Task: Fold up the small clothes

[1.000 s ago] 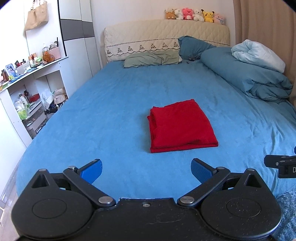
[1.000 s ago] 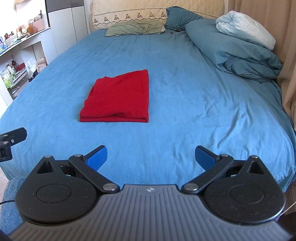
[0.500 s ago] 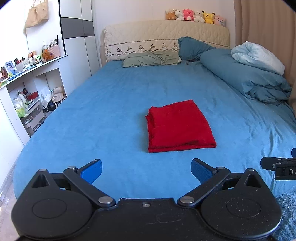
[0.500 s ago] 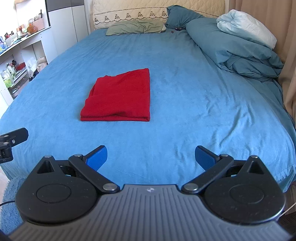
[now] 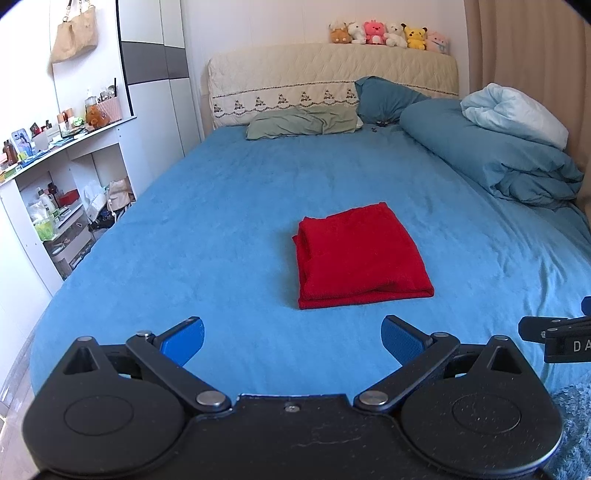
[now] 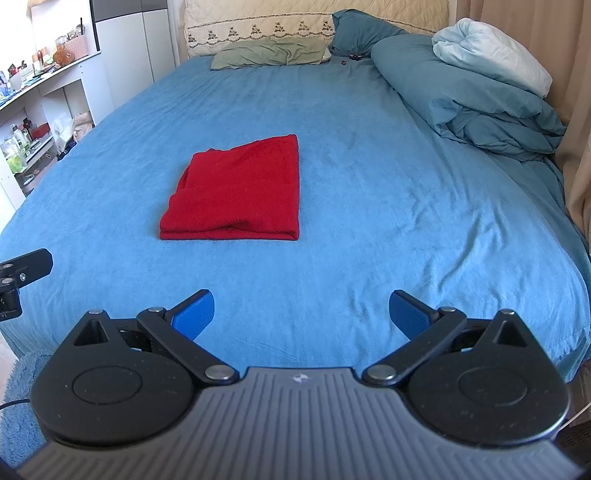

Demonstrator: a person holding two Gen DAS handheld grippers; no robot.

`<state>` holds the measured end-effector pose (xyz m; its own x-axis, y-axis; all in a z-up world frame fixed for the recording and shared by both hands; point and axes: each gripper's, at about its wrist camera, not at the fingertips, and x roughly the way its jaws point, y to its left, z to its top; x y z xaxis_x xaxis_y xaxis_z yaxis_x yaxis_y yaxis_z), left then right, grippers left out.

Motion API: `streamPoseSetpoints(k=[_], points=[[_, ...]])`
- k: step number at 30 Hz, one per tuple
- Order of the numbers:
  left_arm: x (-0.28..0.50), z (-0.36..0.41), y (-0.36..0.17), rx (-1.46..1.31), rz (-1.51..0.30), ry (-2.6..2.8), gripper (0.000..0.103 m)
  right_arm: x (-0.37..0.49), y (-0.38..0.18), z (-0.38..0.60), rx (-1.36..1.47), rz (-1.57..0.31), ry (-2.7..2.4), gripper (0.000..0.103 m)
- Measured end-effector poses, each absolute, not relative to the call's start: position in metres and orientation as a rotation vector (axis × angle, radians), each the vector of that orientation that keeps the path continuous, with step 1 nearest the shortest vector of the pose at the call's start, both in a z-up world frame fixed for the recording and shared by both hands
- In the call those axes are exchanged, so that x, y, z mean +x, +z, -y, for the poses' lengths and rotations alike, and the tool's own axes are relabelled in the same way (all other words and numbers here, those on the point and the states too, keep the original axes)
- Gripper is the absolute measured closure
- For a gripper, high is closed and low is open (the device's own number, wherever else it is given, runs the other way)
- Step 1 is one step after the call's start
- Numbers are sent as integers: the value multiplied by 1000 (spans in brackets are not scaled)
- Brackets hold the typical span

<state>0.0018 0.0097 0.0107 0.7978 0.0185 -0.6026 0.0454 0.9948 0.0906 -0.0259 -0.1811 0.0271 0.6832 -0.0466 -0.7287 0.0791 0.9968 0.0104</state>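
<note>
A red garment (image 5: 360, 256) lies folded into a neat rectangle on the blue bed sheet (image 5: 221, 229); it also shows in the right wrist view (image 6: 238, 197). My left gripper (image 5: 291, 338) is open and empty, held back at the foot of the bed, short of the garment. My right gripper (image 6: 301, 314) is open and empty, also back from the garment, which lies ahead and to its left. Part of the right gripper shows at the right edge of the left wrist view (image 5: 554, 332), and part of the left gripper at the left edge of the right wrist view (image 6: 22, 273).
A bunched blue duvet (image 5: 498, 162) with a pale pillow (image 5: 517, 114) lies along the bed's right side. Pillows (image 5: 303, 123) sit at the headboard, with plush toys (image 5: 388, 33) on top. White shelves (image 5: 55, 192) with clutter stand left. A curtain (image 6: 576, 110) hangs right.
Both grippers have drifted slightly, so the folded garment sits a little differently in each view. The garment itself has not moved and both grippers stay open.
</note>
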Motion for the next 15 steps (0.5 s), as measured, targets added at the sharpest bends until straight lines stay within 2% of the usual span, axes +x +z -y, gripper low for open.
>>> streamPoseSetpoints(k=[15], points=[[-1, -11, 14, 97, -633, -9, 0, -26, 27, 181, 41, -817, -69, 0]])
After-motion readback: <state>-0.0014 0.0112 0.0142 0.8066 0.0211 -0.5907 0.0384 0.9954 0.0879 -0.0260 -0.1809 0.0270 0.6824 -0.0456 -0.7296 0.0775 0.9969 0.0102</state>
